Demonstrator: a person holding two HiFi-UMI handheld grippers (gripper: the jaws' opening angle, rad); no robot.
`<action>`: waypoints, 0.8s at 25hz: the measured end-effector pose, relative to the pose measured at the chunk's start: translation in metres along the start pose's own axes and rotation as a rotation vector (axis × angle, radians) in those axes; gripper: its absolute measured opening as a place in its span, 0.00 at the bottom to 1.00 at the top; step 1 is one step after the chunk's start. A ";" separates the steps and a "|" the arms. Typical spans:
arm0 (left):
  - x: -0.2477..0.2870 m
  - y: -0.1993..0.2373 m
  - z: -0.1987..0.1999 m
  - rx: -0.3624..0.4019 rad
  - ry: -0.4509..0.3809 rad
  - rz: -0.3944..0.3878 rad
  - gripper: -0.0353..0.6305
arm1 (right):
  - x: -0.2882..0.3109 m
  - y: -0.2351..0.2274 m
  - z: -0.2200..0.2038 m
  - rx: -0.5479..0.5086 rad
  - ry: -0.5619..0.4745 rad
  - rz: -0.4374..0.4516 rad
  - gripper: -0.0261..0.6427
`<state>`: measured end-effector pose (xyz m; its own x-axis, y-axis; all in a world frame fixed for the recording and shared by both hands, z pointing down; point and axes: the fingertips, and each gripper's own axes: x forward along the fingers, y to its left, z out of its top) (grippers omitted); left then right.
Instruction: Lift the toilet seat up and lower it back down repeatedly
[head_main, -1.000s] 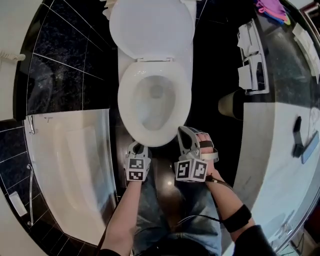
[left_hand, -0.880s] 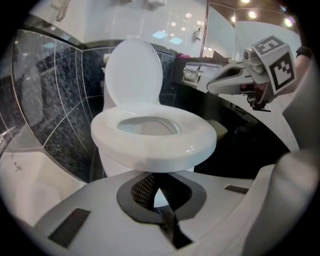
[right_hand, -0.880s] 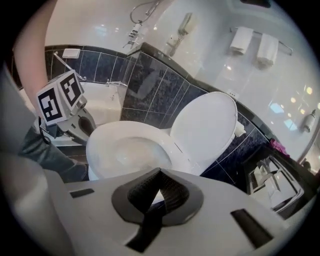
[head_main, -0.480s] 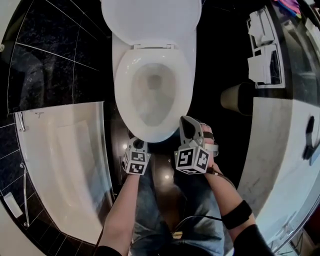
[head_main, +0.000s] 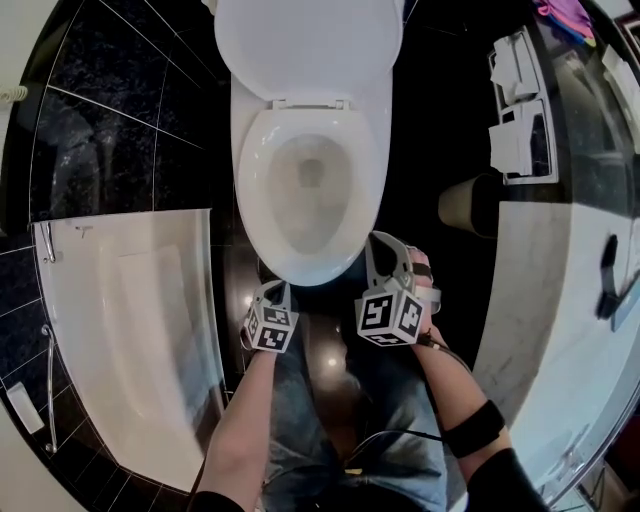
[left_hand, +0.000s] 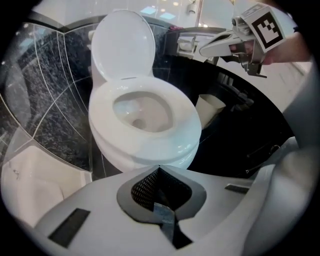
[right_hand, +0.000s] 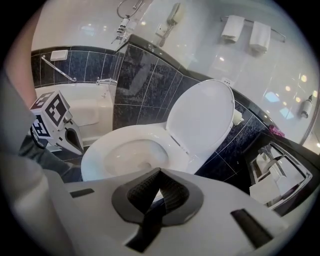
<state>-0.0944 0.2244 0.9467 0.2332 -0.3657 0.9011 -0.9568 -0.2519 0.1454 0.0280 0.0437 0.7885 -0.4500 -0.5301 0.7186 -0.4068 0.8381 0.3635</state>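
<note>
The white toilet seat (head_main: 258, 200) lies down on the bowl, and the lid (head_main: 305, 45) stands raised against the tank. My left gripper (head_main: 272, 292) hovers just before the bowl's front rim, shut and empty. My right gripper (head_main: 378, 250) is at the rim's front right, also shut with nothing in it. In the left gripper view the shut gripper (left_hand: 159, 169) points at the seat's front (left_hand: 165, 145), and the right gripper (left_hand: 205, 49) shows at the top right. The right gripper view has its gripper (right_hand: 160, 174) before the seat (right_hand: 100, 152) and lid (right_hand: 200, 120), with the left gripper (right_hand: 75, 142) at the left.
A white bathtub (head_main: 130, 330) lies to the left of the toilet. A paper roll (head_main: 465, 205) and a wall holder (head_main: 515, 130) are on the right, beside a pale counter (head_main: 560, 300). Dark tiles surround the toilet. My jeans-clad legs (head_main: 340, 420) stand right before the bowl.
Both grippers have sunk a little and edged toward the bowl's front rim. The seat stays down and the lid up.
</note>
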 end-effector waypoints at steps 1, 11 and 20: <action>-0.004 0.001 0.003 -0.001 -0.014 0.005 0.04 | -0.001 -0.003 0.002 0.003 -0.001 -0.003 0.07; -0.112 0.010 0.119 0.028 -0.272 0.060 0.05 | -0.049 -0.040 0.053 0.080 -0.032 -0.018 0.07; -0.304 0.008 0.262 0.011 -0.540 0.130 0.05 | -0.140 -0.120 0.153 0.280 -0.149 -0.031 0.07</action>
<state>-0.1276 0.0985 0.5663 0.1725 -0.8011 0.5732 -0.9823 -0.1828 0.0402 0.0179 -0.0027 0.5536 -0.5368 -0.5853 0.6077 -0.6162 0.7640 0.1914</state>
